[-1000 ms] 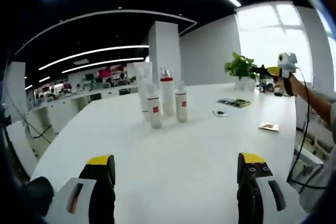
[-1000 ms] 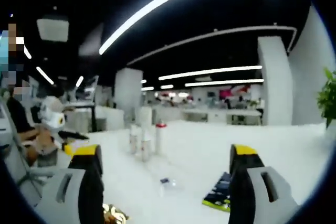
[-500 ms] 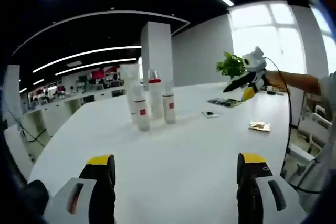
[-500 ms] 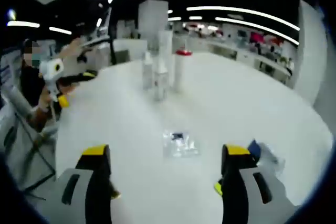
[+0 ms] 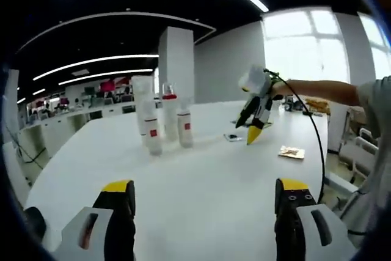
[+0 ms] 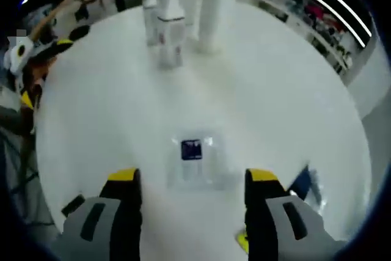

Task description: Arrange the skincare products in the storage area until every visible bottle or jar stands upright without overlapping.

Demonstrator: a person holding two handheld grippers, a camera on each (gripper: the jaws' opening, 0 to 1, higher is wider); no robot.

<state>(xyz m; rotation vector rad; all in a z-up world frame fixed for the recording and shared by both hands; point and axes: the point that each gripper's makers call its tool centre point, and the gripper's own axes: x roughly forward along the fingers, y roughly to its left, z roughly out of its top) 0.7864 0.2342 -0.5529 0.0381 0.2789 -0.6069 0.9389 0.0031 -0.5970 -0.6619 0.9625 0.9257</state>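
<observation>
Your right gripper (image 6: 192,183): jaws wide apart, empty, hovering over clear sachet (image 6: 193,160) on counter (image 6: 275,90). Left gripper (image 5: 204,191): jaws wide, empty. Bottles (image 5: 162,118) upright mid-counter; bare counter all round them

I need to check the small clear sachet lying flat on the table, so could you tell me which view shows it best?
The right gripper view: the clear sachet lies just ahead of the open right gripper, its dark blue label plain. In the left gripper view it is a tiny speck beyond the bottles, under the right gripper.
</observation>
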